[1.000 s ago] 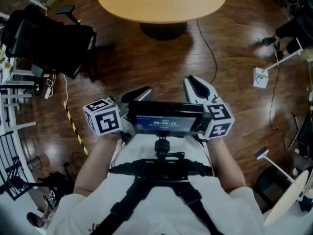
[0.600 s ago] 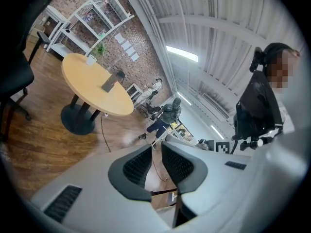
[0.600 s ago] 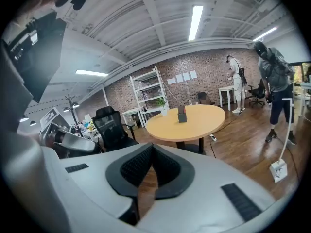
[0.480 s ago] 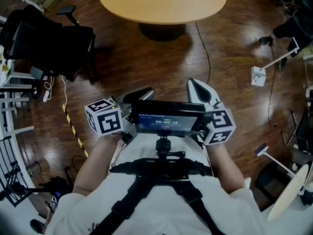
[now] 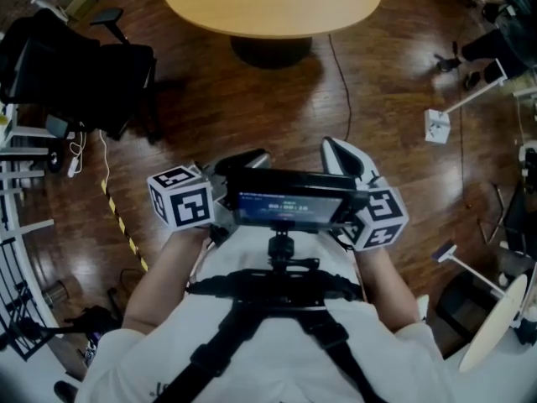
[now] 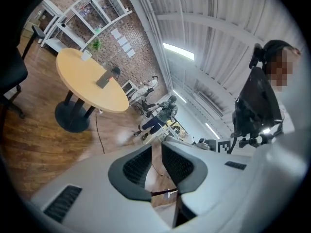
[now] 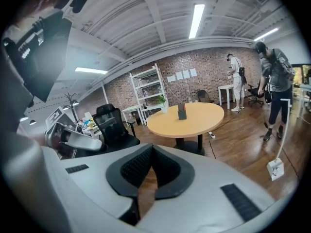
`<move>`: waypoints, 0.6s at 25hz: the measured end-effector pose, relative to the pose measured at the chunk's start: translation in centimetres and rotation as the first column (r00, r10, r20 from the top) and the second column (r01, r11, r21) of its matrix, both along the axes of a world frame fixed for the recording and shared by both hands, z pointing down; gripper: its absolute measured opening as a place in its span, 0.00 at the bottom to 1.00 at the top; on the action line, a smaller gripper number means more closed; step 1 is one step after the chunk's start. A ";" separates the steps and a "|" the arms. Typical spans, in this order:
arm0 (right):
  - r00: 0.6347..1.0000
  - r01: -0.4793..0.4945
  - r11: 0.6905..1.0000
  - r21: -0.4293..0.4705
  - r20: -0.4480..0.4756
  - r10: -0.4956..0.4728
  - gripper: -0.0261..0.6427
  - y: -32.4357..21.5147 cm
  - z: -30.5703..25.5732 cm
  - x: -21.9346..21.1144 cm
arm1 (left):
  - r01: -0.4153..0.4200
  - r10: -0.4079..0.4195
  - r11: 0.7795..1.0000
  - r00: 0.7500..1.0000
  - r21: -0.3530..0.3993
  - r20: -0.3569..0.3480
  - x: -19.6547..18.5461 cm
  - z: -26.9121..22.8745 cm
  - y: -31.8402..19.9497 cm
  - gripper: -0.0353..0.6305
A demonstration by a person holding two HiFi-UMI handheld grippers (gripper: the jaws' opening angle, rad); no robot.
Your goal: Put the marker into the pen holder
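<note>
At the far left stands a dark cluster of black office chairs (image 5: 80,61); how many there are cannot be told. One strip of yellow-and-black tape (image 5: 120,222) runs across the wooden floor (image 5: 210,116) near them.

The person holds two grippers close to the chest, each with one marker cube. The left gripper (image 5: 256,156) sits left of centre with its cube (image 5: 183,198) on its near side. In the left gripper view its pads (image 6: 138,165) stand a narrow slit apart, and only floor shows between them.

Between the two grippers sits one dark screen (image 5: 289,201), mounted on the chest harness (image 5: 277,288).

Beyond it, at the far centre, is one round tabletop (image 5: 243,11) on a single dark foot. One dark pen holder (image 7: 181,111) stands upright on it, well apart from both grippers. No view shows a marker clearly enough to place it.

The right gripper (image 5: 336,149) lies right of the screen, with its cube (image 5: 379,217) nearer the body. Its pads (image 7: 165,169) have just closed and meet at the tips, pinching nothing.

Further right, one black cable (image 5: 348,82) trails over the floor from under the tabletop, and one small white box (image 5: 436,127) rests on the boards. The right gripper view shows two persons at the far right, one (image 7: 235,81) by a white desk and one (image 7: 274,79) nearer.
</note>
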State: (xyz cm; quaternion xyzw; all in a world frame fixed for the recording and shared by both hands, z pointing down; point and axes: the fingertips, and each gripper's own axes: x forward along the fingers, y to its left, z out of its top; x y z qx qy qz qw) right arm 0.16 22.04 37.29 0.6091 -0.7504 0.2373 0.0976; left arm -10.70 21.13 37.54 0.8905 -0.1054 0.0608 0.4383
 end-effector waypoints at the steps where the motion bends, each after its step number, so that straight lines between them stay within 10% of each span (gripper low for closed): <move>1: 1.000 -0.003 1.000 -0.002 0.003 0.003 0.04 0.0 0.1 0.1 | -0.004 0.004 1.000 1.000 0.000 -0.001 0.1 0.0 0.0 0.15; 15: 0.999 -0.048 0.999 -0.022 0.022 0.048 0.04 1.0 0.7 1.0 | -0.046 0.046 0.999 0.999 0.005 -0.001 0.7 -0.1 0.1 0.15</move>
